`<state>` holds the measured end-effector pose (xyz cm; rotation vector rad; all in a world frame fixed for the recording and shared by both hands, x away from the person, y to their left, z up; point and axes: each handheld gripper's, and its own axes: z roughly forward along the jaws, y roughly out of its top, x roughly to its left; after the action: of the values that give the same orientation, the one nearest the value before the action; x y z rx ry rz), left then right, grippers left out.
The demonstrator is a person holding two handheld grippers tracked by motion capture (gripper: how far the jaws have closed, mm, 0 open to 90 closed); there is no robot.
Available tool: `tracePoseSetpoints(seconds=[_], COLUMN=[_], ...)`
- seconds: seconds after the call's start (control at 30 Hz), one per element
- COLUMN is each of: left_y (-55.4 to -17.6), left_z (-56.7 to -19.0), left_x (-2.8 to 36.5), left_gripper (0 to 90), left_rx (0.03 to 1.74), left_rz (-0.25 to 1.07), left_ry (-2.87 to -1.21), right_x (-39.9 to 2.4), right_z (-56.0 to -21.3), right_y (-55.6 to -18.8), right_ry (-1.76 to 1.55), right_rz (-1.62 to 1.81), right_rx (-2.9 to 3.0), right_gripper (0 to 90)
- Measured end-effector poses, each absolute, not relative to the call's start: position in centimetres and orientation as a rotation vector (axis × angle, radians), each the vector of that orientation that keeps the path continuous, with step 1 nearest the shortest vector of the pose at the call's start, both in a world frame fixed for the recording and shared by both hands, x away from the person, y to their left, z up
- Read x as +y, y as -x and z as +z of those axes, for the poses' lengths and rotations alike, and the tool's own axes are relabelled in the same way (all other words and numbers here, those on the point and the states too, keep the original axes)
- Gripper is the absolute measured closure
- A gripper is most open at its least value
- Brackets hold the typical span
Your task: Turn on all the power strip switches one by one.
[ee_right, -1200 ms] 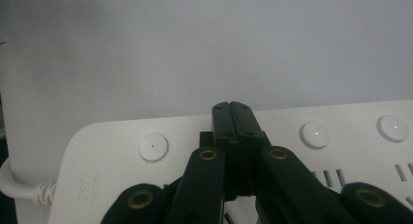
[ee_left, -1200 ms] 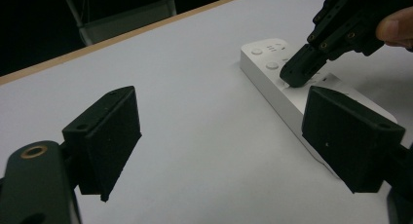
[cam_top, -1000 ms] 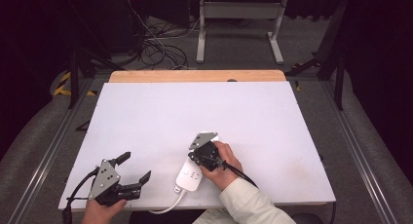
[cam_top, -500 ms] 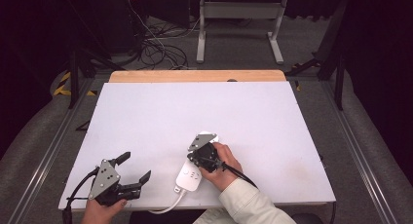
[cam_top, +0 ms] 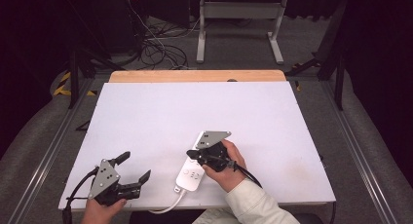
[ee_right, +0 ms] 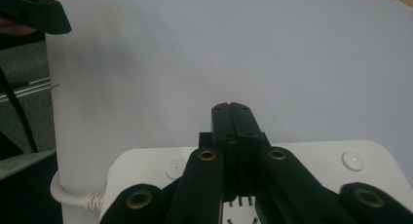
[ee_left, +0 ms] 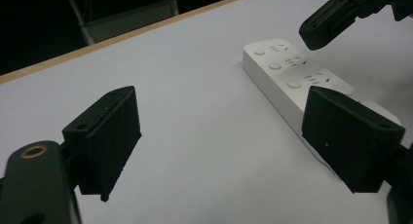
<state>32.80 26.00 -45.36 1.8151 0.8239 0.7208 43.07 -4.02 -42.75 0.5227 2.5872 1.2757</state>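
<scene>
We saw a white power strip [cam_top: 194,166] lying near the front edge of the white table [cam_top: 160,117], its cord [cam_top: 168,204] trailing off that edge. Our right gripper [cam_top: 192,155] was above the strip with its jaws pressed together and nothing between them; whether the tips touched the strip, we could not quite tell. Our left gripper [cam_top: 134,166] rested low at the table's front left, well apart from the strip, jaws spread wide and empty.

White tabletop [cam_top: 160,112], grey carpet [cam_top: 370,136], tangled floor cables [cam_top: 156,51], dark surroundings
</scene>
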Motion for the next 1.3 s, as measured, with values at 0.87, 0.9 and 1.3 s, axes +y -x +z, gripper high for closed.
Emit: tracePoseSetpoints(seconds=[0.87, 0.9, 1.3], left_y=[-32.7, -32.7, -32.7], left_z=[-45.3, -45.3, -45.3], left_x=[26.0, 26.1, 26.0], left_gripper=[14.6, 14.5, 14.6], left_rx=[0.821, 0.815, 0.815], left_rz=[0.718, 0.727, 0.727], left_ry=[-1.815, -1.817, -1.817], right_x=[-2.4, -2.3, -1.9], right_z=[-45.1, -45.2, -45.7], right_y=[-41.7, -41.7, -41.6], right_ry=[-0.425, -0.423, -0.404], right_rz=[1.194, 1.187, 1.157], right_rx=[2.737, 2.742, 2.761], right_gripper=[90.0, 90.0, 90.0])
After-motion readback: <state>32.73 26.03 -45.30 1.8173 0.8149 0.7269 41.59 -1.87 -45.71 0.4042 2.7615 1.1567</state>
